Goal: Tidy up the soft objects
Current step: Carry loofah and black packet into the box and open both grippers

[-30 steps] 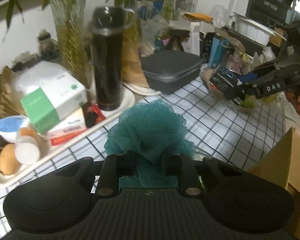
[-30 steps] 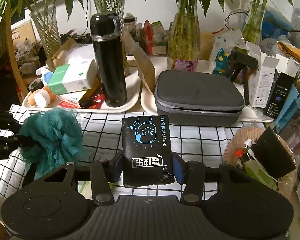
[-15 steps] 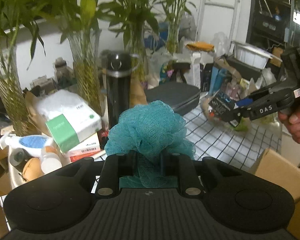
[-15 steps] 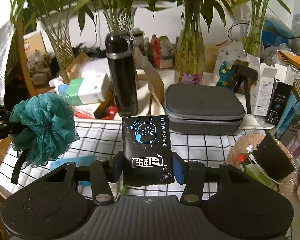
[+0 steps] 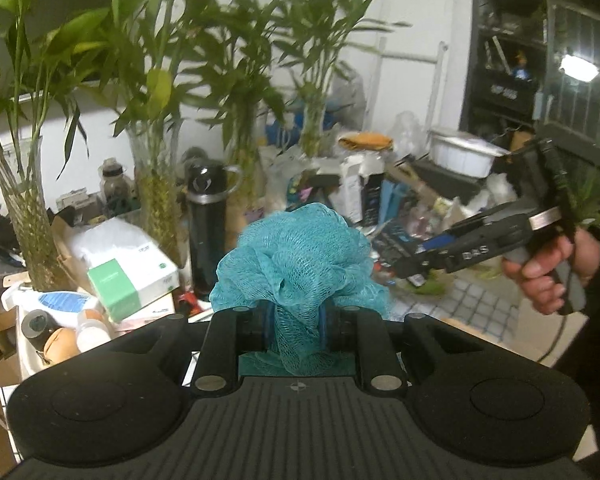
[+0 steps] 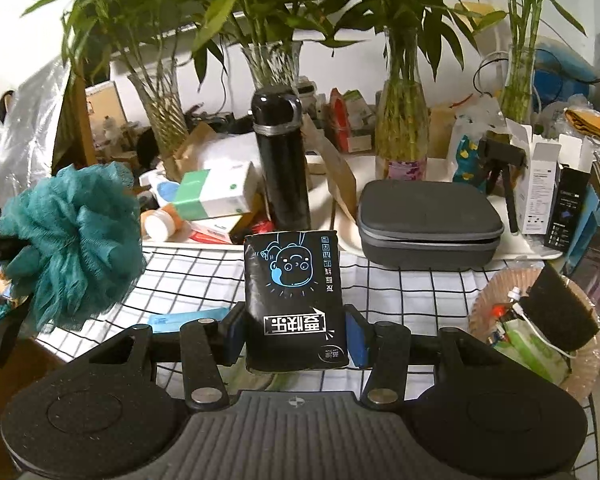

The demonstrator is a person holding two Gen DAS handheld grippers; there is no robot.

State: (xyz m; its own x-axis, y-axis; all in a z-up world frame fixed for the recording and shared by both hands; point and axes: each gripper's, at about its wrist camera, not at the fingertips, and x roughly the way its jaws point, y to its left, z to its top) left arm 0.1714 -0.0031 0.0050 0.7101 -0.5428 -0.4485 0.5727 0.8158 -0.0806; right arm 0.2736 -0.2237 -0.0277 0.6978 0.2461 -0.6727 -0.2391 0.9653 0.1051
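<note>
Between the fingers of the left hand-held gripper (image 5: pixel 296 328), left wrist view: a teal mesh bath pouf (image 5: pixel 298 264), ruffled and netted, pinched at its base and held above the desk. At right, a hand (image 5: pixel 552 272) grips the right hand-held gripper's handle. Right wrist view: the right hand-held gripper (image 6: pixel 296 334) clamps a flat, glossy black tissue pack (image 6: pixel 294 300) upright over the grid-patterned desk cloth (image 6: pixel 400 292); a cylindrical black flask (image 6: pixel 280 164) stands behind, beside a rounded grey zip case (image 6: pixel 428 216).
</note>
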